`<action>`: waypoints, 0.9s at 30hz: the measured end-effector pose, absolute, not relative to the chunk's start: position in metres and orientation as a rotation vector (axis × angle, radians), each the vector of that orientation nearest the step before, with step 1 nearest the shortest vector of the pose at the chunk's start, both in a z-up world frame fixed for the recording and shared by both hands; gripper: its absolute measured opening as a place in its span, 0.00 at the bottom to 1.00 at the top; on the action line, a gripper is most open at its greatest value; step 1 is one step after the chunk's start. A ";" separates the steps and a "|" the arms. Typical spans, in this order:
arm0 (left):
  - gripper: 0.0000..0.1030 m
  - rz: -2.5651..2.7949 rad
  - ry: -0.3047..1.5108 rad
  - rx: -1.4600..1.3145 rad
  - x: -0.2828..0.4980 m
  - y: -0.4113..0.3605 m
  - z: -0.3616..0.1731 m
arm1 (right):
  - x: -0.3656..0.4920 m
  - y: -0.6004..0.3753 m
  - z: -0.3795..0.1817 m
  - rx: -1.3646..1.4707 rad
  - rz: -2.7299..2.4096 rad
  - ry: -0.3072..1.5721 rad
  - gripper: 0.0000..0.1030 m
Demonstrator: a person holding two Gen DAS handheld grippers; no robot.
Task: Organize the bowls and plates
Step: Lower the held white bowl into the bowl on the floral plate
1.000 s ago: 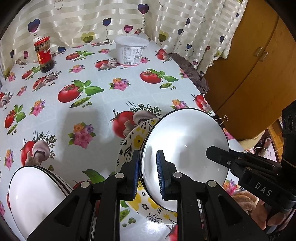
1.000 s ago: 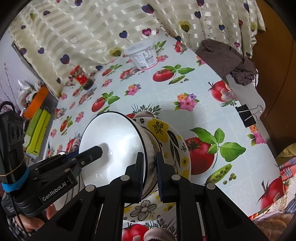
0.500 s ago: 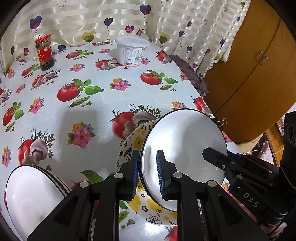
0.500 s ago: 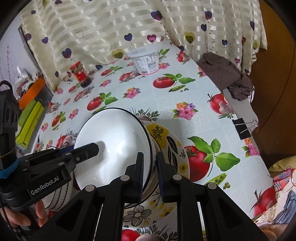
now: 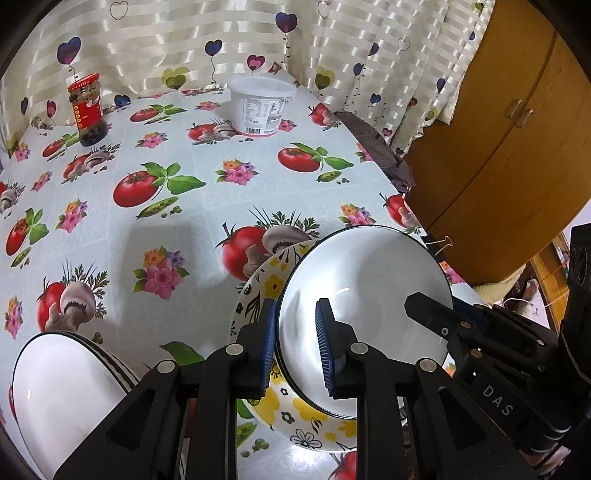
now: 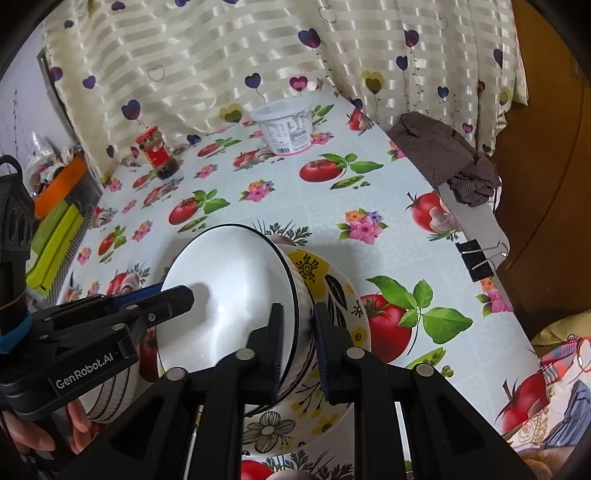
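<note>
A surface (image 5: pixel 207 206) under a tablecloth printed with tomatoes, mushrooms and flowers fills both views, backed by a striped curtain (image 5: pixel 192 33) with heart balloons and flanked by a wooden cupboard (image 5: pixel 517 155). Near its front edge lies a plate with yellow flowers (image 5: pixel 271 284), and on that plate sits a white bowl with a dark rim (image 5: pixel 369 280), tilted up on its side so its hollow faces the left wrist camera. A second white bowl with striped sides (image 5: pixel 55 387) stands on the surface beside the plate, apart from it. The left gripper (image 5: pixel 295 343) straddles the tilted bowl's rim, one of its fingers (image 5: pixel 325 343) inside the hollow and the other outside; its jaws have just been opening and a gap shows on both sides of the rim. The right gripper (image 6: pixel 299 343) straddles the opposite rim the same way, its jaws also just easing apart, its pads barely clear of the wall. Farther back stand a white plastic tub (image 5: pixel 262 105) and a red-labelled jar (image 5: pixel 88 110). A brown cloth (image 6: pixel 443 155) hangs over the surface's edge, and a black binder clip (image 6: pixel 476 258) grips the tablecloth there.
</note>
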State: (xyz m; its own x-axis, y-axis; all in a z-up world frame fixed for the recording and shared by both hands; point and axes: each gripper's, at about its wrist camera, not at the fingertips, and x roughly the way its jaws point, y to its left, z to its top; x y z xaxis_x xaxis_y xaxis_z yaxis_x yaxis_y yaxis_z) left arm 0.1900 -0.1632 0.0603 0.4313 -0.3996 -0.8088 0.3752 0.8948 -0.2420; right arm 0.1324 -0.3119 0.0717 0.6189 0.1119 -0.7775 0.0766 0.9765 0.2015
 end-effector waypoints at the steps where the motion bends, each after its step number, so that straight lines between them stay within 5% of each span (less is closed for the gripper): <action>1: 0.22 -0.484 1.006 -0.035 0.190 -0.163 0.062 | 0.131 -0.312 0.073 0.221 0.018 0.892 0.17; 27: 0.22 -0.429 0.927 -0.015 0.188 -0.157 0.070 | 0.147 -0.342 0.062 0.399 0.106 0.823 0.18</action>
State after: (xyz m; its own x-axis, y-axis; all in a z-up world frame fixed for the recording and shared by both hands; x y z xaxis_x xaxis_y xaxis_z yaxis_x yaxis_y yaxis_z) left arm 0.1885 -0.1566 0.0704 0.5219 -0.3649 -0.7710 0.3517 0.9155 -0.1951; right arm 0.1469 -0.3421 0.0617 0.6792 0.2447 -0.6920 0.0615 0.9205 0.3858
